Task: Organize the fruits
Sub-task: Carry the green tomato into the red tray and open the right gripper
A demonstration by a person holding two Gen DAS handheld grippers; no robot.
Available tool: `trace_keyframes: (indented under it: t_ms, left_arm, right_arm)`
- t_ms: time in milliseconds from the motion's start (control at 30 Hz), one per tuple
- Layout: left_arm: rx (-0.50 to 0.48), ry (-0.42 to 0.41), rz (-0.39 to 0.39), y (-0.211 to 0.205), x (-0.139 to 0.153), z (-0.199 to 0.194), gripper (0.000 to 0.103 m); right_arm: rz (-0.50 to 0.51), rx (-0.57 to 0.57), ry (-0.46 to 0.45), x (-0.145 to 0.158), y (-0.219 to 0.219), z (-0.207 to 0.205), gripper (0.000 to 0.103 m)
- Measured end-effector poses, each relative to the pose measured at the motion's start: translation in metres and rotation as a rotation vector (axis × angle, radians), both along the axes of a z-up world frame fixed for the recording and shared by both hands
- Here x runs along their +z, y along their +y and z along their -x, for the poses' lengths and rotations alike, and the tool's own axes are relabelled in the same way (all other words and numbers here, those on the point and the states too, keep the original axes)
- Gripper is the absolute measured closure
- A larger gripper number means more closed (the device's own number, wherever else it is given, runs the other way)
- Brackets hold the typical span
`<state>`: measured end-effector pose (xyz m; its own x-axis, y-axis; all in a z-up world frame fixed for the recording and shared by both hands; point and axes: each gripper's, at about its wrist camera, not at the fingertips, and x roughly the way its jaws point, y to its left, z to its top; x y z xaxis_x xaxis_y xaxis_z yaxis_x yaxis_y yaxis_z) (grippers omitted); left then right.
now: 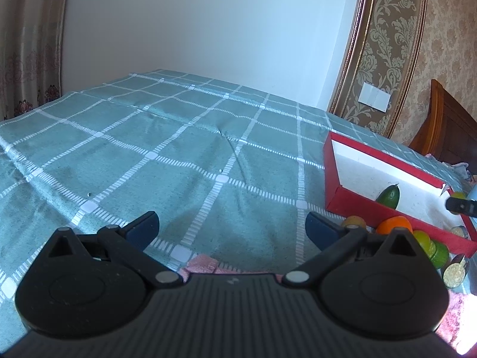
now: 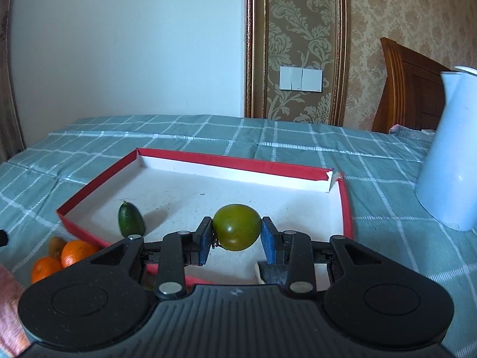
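A shallow red box with a white inside (image 2: 98,179) lies on the green checked cloth; it also shows at the right in the left wrist view (image 1: 331,155). A small dark green fruit (image 2: 131,219) stands inside it near the left wall and shows in the left wrist view (image 1: 388,197) too. My right gripper (image 2: 237,235) is shut on a round green fruit (image 2: 237,226) and holds it over the box. My left gripper (image 1: 232,229) is open and empty above the cloth, left of the box. Oranges (image 2: 77,252) and other fruit (image 1: 429,243) lie outside the box's near-left corner.
A tall white jug (image 2: 447,155) stands on the cloth right of the box. A pink cloth (image 1: 202,262) lies at the near edge. A wooden headboard (image 2: 411,95) and a papered wall are behind. The checked cloth (image 1: 149,155) spreads wide to the left.
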<state>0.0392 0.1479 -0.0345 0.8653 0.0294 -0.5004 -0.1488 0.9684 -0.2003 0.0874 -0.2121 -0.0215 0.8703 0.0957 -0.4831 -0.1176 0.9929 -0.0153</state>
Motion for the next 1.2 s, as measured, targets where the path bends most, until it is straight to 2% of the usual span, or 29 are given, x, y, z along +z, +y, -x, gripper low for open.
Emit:
trace_keyframes:
  t_ms: [333,467,867,933,967,1067,1200]
  left_arm:
    - [0.001,0.008,-0.007,-0.002,0.0,-0.001,0.0]
    - [0.001,0.011,-0.007,-0.002,0.0,-0.002,0.0]
    - [0.0,0.016,-0.008,-0.003,-0.001,-0.002,0.0]
    - [0.001,0.017,-0.009,-0.002,-0.001,-0.002,0.0]
    - [0.001,0.018,-0.009,-0.002,-0.001,-0.003,0.0]
    - [0.002,0.022,-0.009,-0.002,-0.001,-0.003,0.0]
    - [0.007,0.029,-0.005,-0.001,-0.002,-0.004,0.0]
  right_arm:
    - [0.008,-0.019,0.082,-0.022,0.007,-0.041,0.069]
    - [0.0,-0.015,0.108,-0.028,0.006,-0.045,0.069]
    - [-0.034,-0.009,0.105,-0.029,0.002,-0.045,0.068]
    - [-0.049,0.007,0.103,-0.028,-0.001,-0.041,0.064]
    - [-0.068,0.018,0.09,-0.026,-0.003,-0.038,0.058]
    - [-0.095,0.008,0.036,-0.018,-0.007,-0.024,0.025]
    - [-0.115,-0.002,-0.034,-0.008,-0.014,0.0,0.024]
